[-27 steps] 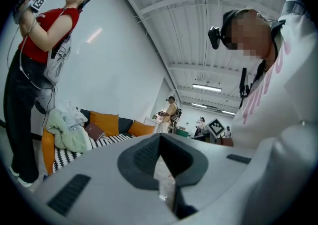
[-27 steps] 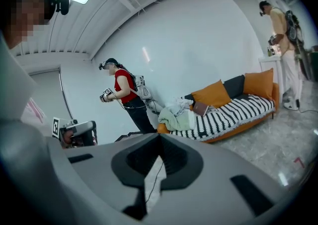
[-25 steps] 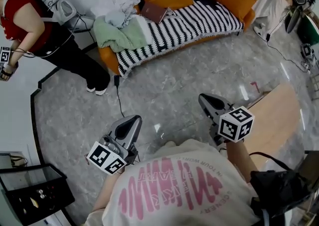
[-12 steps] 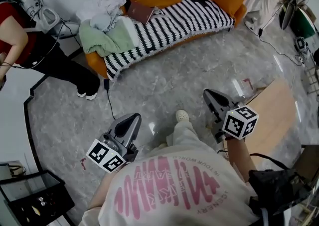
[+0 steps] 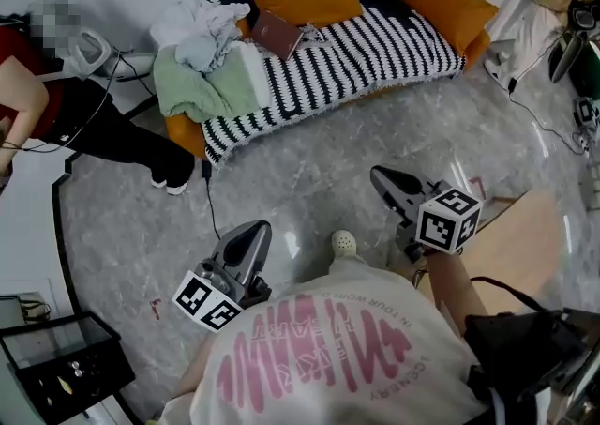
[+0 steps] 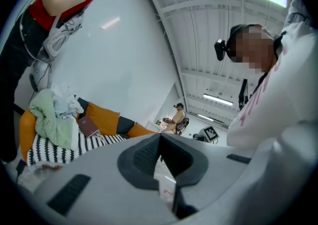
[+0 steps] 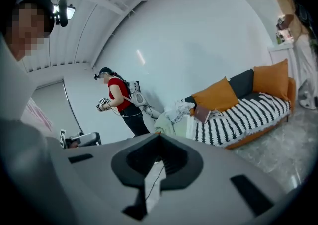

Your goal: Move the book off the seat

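Note:
A dark red book (image 5: 277,35) lies on the striped seat of the sofa (image 5: 375,38), leaning near an orange cushion. It shows small in the left gripper view (image 6: 88,126) and the right gripper view (image 7: 202,114). My left gripper (image 5: 255,229) is held over the grey floor, far short of the sofa, its jaws shut with nothing in them (image 6: 160,137). My right gripper (image 5: 379,175) points toward the sofa from the right, also shut and empty (image 7: 159,135).
A heap of green and white clothes (image 5: 202,62) covers the sofa's left end. A person in a red top (image 5: 37,85) stands at the left. A cable (image 5: 214,198) runs over the floor, with a black case (image 5: 61,357) lower left and a wooden board (image 5: 525,235) to the right.
I have stepped across the floor, and a shoe now shows ahead of me. Both grippers came along, still shut. The person at the left has slid toward the frame's edge.

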`<state>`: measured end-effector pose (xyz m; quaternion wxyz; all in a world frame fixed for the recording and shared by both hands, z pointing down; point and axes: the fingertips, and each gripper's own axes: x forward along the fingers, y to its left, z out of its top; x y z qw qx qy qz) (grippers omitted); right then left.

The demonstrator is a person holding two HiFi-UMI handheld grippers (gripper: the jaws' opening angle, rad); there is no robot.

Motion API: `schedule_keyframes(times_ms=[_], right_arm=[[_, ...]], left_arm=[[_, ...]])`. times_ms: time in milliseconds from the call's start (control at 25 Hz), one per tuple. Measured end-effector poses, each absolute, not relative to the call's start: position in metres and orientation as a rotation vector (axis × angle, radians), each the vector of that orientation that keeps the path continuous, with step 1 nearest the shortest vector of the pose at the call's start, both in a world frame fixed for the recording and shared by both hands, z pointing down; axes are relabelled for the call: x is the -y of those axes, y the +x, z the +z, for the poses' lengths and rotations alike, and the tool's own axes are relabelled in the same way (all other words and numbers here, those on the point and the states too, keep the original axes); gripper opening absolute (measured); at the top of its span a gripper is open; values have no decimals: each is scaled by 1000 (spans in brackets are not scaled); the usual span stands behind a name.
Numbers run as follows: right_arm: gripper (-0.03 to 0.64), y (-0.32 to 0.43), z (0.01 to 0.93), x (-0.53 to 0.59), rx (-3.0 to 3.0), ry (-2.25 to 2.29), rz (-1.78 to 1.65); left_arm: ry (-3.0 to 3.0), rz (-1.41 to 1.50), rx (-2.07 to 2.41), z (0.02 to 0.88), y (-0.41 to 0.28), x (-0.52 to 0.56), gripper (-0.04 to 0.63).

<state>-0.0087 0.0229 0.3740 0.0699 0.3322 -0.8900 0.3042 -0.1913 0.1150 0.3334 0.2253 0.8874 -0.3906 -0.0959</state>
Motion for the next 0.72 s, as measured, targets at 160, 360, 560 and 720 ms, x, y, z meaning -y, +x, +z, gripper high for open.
schedule_keyframes(times_ms=[160, 360, 560, 720], right_arm=[[9, -3, 374, 18, 2662, 968, 846], [9, 6, 379, 52, 2641, 921, 834], [9, 19, 387, 73, 2630, 899, 840], [9, 29, 389, 90, 2624, 910, 804]], left_arm=[[2482, -223, 1073, 336, -172, -84, 6], [2423, -252, 1105, 337, -155, -44, 6], [2429, -241, 1144, 346, -149, -20, 6], [2428, -261, 1166, 341, -144, 0, 6]])
